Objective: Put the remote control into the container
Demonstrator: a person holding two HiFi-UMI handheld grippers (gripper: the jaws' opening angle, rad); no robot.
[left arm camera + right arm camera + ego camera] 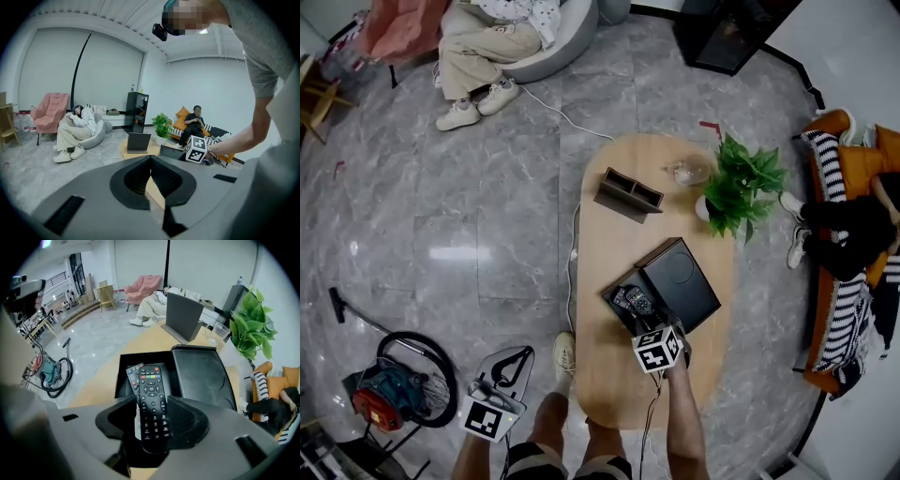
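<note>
Remote: the long black remote control sits between my right hand-held gripper pads, which seem to clamp its sides at a wide spread.
Place: just above the open black box container.
Long axis: near to far, far end over the box.
Nearer hand: right; my left hand-held gripper is closed, empty, and well left.
Count: two remotes, with a smaller remote in the box; one container.

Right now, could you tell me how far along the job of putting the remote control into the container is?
Done: the square black container is open, its black lid off to one side, and one dark remote already lies inside. In hand: the right tool grips the long black remote control, tip over the opening. Remaining: lower and release it. The left tool is shut and empty.
</note>
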